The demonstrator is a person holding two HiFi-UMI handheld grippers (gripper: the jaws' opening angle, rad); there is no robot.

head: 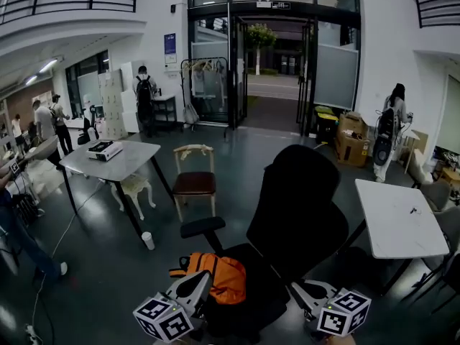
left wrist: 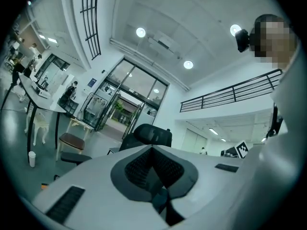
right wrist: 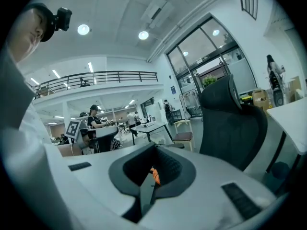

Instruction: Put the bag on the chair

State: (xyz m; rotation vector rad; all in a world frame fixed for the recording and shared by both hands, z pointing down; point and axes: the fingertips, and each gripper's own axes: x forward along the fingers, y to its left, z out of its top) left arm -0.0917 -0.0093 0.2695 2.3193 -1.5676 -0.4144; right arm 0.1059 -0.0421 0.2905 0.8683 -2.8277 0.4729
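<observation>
Where the black office chair [head: 295, 207] is set in the middle of the dark floor, the orange bag [head: 219, 275] is seen lying at the left edge of its seat, near the left armrest. The left gripper [head: 203, 277] is held just beside the bag's near edge with its jaws pressed together on nothing. The right gripper [head: 296, 289] is held at the seat's right side, its jaws likewise closed and empty.

Head view overlooks the chair [head: 295, 200] both gripper views face.
</observation>
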